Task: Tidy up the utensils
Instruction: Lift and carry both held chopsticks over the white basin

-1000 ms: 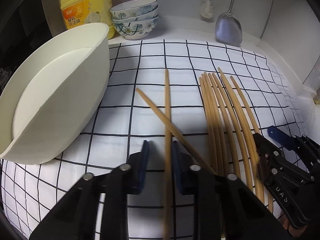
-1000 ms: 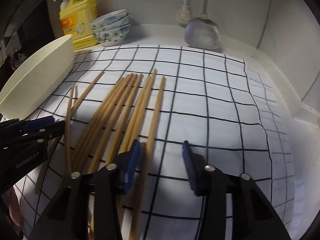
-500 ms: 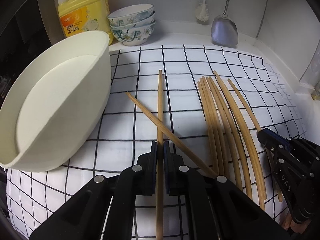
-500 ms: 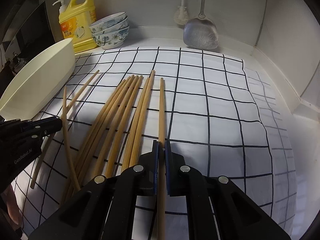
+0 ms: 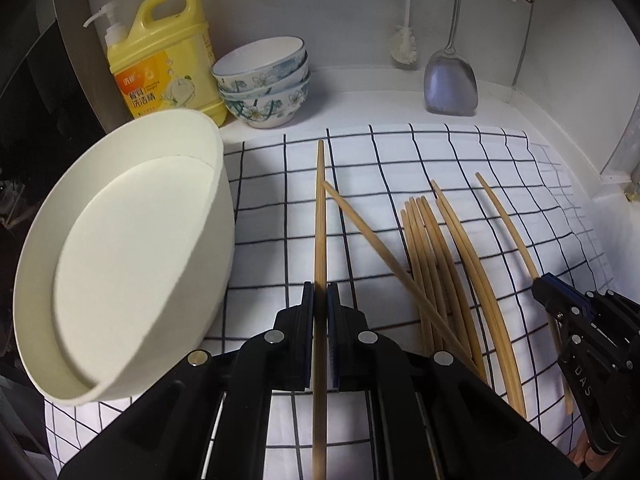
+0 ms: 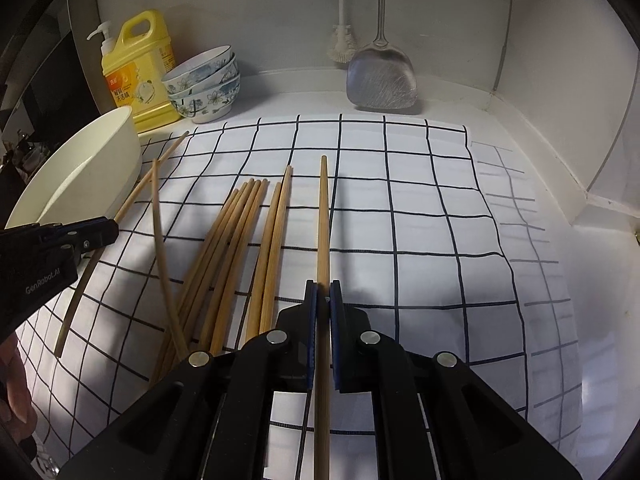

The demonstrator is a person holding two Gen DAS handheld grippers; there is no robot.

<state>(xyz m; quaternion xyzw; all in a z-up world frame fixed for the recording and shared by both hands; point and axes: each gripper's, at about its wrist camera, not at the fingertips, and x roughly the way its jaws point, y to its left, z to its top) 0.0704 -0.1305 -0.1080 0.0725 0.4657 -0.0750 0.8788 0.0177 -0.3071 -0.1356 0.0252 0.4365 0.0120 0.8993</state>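
Several wooden chopsticks (image 5: 436,256) lie on a white cloth with a black grid (image 5: 400,168). My left gripper (image 5: 320,296) is shut on one chopstick (image 5: 320,216) and holds it lifted, pointing away. A loose chopstick (image 5: 372,240) lies slanted beside it. My right gripper (image 6: 323,292) is shut on another chopstick (image 6: 323,220), raised above the cloth (image 6: 420,220), right of the pile (image 6: 236,248). Each gripper shows in the other view, the right one (image 5: 560,300) and the left one (image 6: 100,232).
A large cream oval basin (image 5: 120,248) stands tilted at the left, also in the right wrist view (image 6: 80,168). Behind are a yellow detergent bottle (image 5: 168,64), stacked floral bowls (image 5: 264,80), a metal spatula (image 5: 452,80) and a brush (image 5: 404,44) at the wall.
Both grippers closed, each on a chopstick, and lifted them off the cloth. Both cameras rose and tilted up, so the back wall now shows more.
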